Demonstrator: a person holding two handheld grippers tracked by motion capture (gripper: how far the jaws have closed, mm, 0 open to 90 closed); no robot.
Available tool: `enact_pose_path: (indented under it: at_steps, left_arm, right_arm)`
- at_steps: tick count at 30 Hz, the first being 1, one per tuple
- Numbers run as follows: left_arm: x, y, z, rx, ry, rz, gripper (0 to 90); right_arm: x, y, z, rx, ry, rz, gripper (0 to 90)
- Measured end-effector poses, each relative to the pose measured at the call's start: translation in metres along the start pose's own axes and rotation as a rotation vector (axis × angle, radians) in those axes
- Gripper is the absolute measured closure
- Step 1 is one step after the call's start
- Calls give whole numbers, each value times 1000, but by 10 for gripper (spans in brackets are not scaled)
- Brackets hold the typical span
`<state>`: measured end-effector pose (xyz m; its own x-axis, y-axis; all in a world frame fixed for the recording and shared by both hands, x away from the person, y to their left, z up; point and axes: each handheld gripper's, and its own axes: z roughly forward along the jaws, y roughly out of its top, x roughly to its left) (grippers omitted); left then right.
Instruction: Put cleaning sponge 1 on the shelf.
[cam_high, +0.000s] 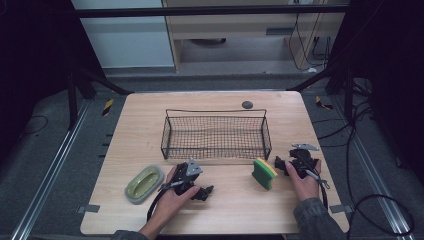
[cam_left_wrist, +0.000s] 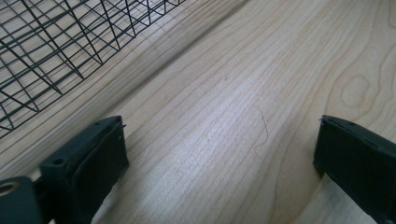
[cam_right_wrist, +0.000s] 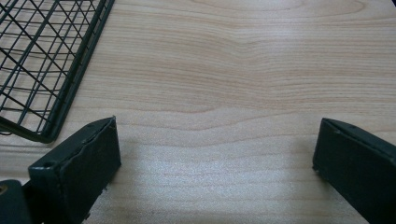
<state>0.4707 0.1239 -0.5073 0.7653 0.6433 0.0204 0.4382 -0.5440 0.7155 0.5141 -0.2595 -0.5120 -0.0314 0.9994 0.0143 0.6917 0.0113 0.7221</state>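
A: Forearms are coming in at the near edge of the table (cam_high: 150, 115). Both claws are sitting in front of the basket (cam_high: 216, 134), empty, jaws wide apart.

B: Sponge (cam_high: 264, 172)?

A: It's standing on edge just in front of the basket's right corner, long axis running toward the basket. It's lying just left of the right gripper (cam_high: 286, 163), nearly touching.

B: Left gripper (cam_high: 202, 192)?

A: It's resting farther off, w/ the green dish (cam_high: 144, 183) on its other side. Right hand's prob. nearer for the grab.
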Motion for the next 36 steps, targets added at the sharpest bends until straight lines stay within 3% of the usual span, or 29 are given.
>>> enact_pose_path:
  at_steps: [3, 5, 9, 12, 14, 15, 16, 20, 21, 23, 24, 27, 28, 31, 33, 36]
  left_arm:
    - [1, 1, -5, -7, 9, -1, 44]
    - [0, 4, -10, -4, 13, 20, 45]
    - [-2, 8, -28, -40, 26, 37, 47]
    - [0, 10, -35, -57, 15, 23, 47]
    - [2, 13, -44, -63, 30, 10, 50]
    - [6, 15, -53, -21, 78, 30, 53]
    - [8, 16, -58, -8, 100, 32, 53]
    - [19, 18, -76, 22, 139, 23, 50]
    - [27, 17, -89, 66, 153, 19, 49]
    - [30, 16, -93, 87, 156, 24, 47]
    - [37, 12, -105, 131, 189, 47, 49]
    - [44, 9, -114, 155, 182, 42, 48]
    - [51, 6, -122, 194, 179, 44, 38]
    - [57, 4, -127, 234, 190, 64, 41]
    - [64, 2, -134, 281, 173, 67, 45]
    - [70, 3, -140, 303, 153, 54, 78]
  right_arm:
    - [0, 0, 0, -2, 0, -8, 12]
    - [0, 0, 0, -2, 1, -7, 12]
    - [0, 0, 0, -1, 3, -9, 7]
    - [-1, -1, -1, 0, 21, -27, 7]
    - [-1, -2, -2, -1, 38, -47, 7]
    - [-1, -4, -3, 0, 50, -56, 7]
    - [-1, -4, -4, 0, 61, -58, 7]
    - [-2, -6, -5, 1, 73, -82, 7]
    - [-2, -6, -6, 2, 76, -79, 7]
    - [-2, -6, -6, 1, 81, -90, 7]
    - [-2, -6, -6, 1, 81, -90, 7]
    - [-2, -6, -6, 1, 81, -90, 7]
    - [-2, -7, -6, 1, 80, -90, 7]
    - [-2, -7, -6, 1, 80, -90, 7]
    - [-2, -7, -6, 1, 79, -90, 5]
    - [-2, -6, -6, 1, 79, -93, 4]
